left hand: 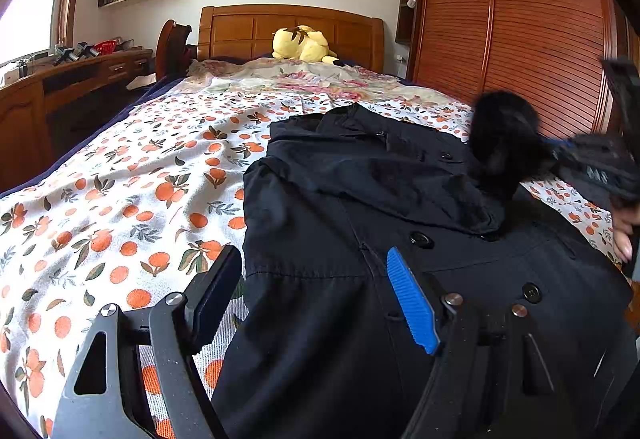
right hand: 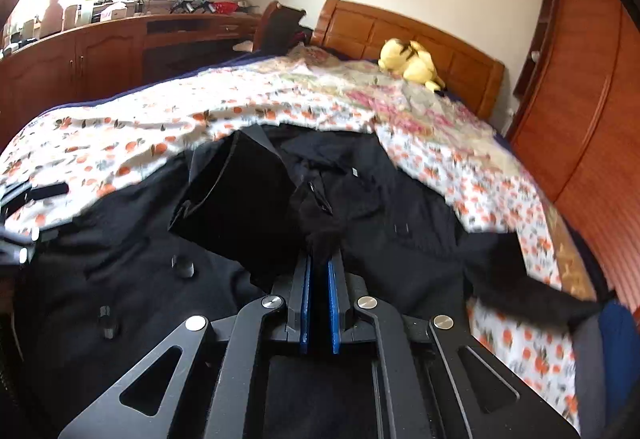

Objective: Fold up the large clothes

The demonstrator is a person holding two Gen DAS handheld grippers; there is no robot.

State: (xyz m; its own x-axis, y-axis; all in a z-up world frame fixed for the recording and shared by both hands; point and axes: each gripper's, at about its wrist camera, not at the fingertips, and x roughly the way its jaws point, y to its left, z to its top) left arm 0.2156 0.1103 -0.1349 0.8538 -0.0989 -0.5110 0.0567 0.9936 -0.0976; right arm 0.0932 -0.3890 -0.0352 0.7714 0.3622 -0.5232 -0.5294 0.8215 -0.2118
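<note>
A dark navy coat [left hand: 360, 223] with black buttons lies spread on the bed over an orange-print sheet [left hand: 120, 199]. My left gripper [left hand: 310, 263] hovers open over the coat's left edge, one black finger above the sheet and the blue-padded finger above the cloth. In the right wrist view my right gripper [right hand: 320, 263] is shut on a bunch of the coat's black fabric [right hand: 320, 235], which sticks up from between the blue pads. From the left wrist view this gripper [left hand: 560, 155] is blurred at the right, next to a black furry trim [left hand: 504, 143].
A yellow plush toy [left hand: 304, 44] lies by the wooden headboard [left hand: 288, 27]. A slatted wooden wardrobe [left hand: 520, 39] stands along the bed's right side, a desk [left hand: 72, 79] and chair [left hand: 172, 47] along the left. A hand [left hand: 624, 235] shows at the right edge.
</note>
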